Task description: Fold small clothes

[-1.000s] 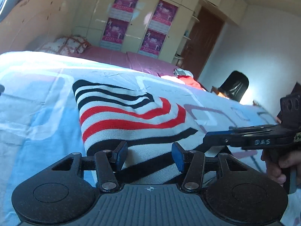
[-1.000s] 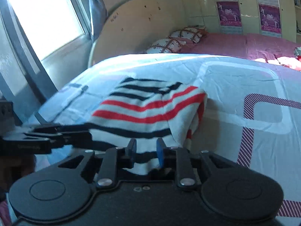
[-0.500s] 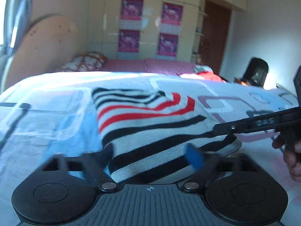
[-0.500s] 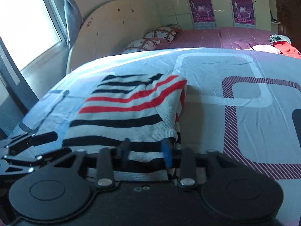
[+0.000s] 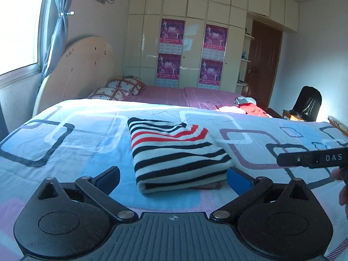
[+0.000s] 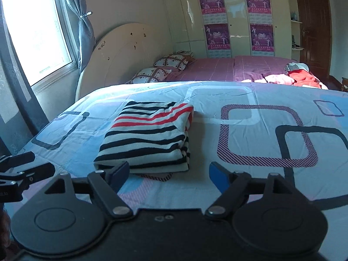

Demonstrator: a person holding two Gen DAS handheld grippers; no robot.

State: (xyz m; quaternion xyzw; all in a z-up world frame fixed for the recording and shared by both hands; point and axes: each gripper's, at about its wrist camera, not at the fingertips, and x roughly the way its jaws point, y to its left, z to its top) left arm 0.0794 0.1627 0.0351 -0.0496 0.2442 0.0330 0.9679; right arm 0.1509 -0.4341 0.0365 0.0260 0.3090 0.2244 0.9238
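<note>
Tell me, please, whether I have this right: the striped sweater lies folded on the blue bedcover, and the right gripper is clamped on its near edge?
Not quite. The striped sweater does lie folded on the blue bedcover, but the right gripper is not clamped on it: its jaws are opening, with nothing between them, and the sweater lies free beyond its fingertips, as the right wrist view shows.

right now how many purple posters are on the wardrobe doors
4, in two columns of two: upper left, lower left, upper right, lower right. None looks hidden; the whole wardrobe front shows.
</note>
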